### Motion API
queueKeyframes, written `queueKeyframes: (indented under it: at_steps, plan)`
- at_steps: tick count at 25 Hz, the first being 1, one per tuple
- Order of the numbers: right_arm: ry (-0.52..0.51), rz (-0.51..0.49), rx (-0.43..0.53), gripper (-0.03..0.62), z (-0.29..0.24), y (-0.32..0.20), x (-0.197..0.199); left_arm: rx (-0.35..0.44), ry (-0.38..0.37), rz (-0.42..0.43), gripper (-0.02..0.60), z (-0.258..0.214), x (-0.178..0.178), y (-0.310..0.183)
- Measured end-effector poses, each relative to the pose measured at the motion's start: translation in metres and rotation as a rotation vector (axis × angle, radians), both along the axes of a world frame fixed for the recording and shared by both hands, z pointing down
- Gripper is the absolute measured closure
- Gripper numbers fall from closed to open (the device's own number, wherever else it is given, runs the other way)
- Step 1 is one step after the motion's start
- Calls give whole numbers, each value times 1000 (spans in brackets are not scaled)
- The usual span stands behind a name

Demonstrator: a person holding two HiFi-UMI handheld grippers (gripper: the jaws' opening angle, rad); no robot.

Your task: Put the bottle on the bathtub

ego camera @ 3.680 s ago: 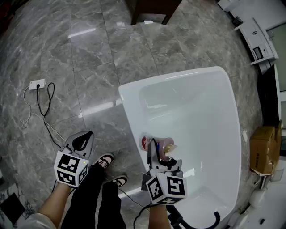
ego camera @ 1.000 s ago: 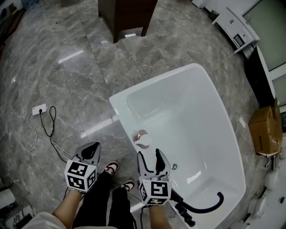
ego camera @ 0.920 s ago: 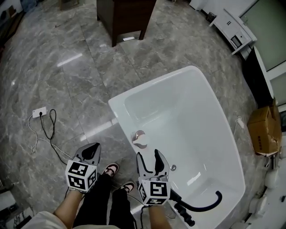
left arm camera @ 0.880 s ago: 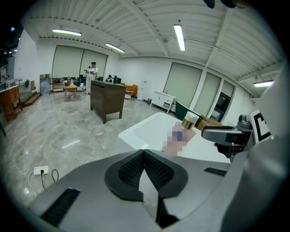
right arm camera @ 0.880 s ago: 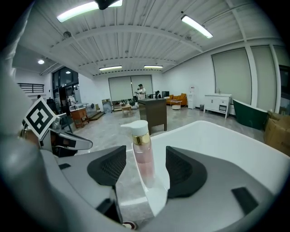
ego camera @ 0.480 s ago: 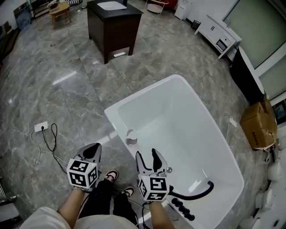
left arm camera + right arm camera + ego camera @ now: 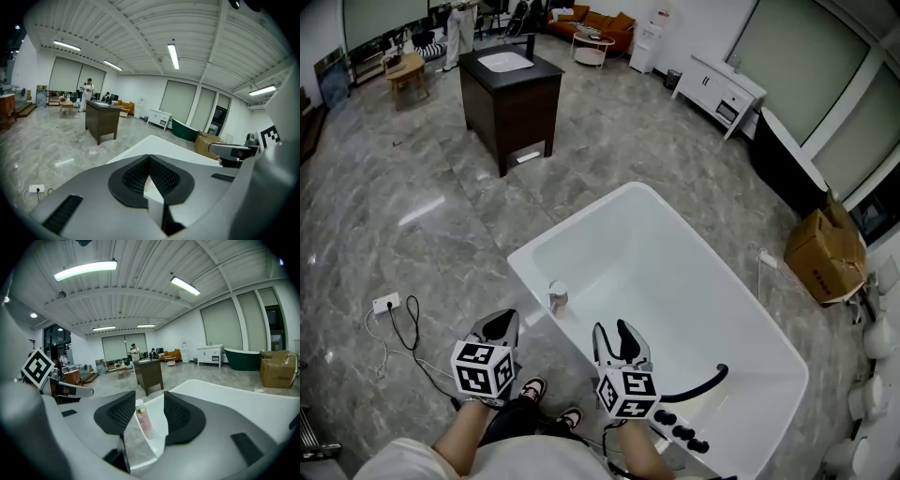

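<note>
A small pink bottle [image 7: 555,298] with a pale cap stands upright on the near left rim of the white bathtub [image 7: 572,217]. My right gripper [image 7: 610,332] hangs open a little behind it, over the tub's near corner, holding nothing. In the right gripper view the bottle [image 7: 144,423] shows between the parted jaws, some way ahead on the bathtub [image 7: 211,390] rim. My left gripper [image 7: 500,325] is shut and empty, left of the tub over the floor. In the left gripper view its pads meet at the left gripper [image 7: 149,161], with the bathtub [image 7: 154,143] beyond.
A black faucet hose [image 7: 698,384] curves over the tub's near end. A dark vanity cabinet [image 7: 511,98] stands far back, a cardboard box [image 7: 823,253] at right, a power strip with cable [image 7: 386,304] on the marble floor at left. The person's shoes [image 7: 534,389] show below.
The right gripper, earlier shut on the bottle at the rim, has let go and drawn back. The bottle stands alone. The head view has tilted up, showing more of the room.
</note>
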State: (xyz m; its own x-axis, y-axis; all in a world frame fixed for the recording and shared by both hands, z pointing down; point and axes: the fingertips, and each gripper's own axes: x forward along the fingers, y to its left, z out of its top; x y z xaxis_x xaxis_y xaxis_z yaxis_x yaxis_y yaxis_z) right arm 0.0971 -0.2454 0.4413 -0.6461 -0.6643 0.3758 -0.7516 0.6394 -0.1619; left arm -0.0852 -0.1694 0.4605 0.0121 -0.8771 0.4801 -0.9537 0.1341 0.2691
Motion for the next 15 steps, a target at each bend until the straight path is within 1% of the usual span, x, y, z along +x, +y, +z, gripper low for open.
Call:
queueKeyframes:
  at_steps: [5,12,15]
  plan:
    - [-37,57,34,447,-23,1,29,58,-25,35,565,-26,23,-9]
    - [-88,135,66,533,-55,0,63,129,-66,62,566,-59,41,-16]
    - [-101,140,75,559,-61,5,72,144,-83,67,566,-64,49,-16]
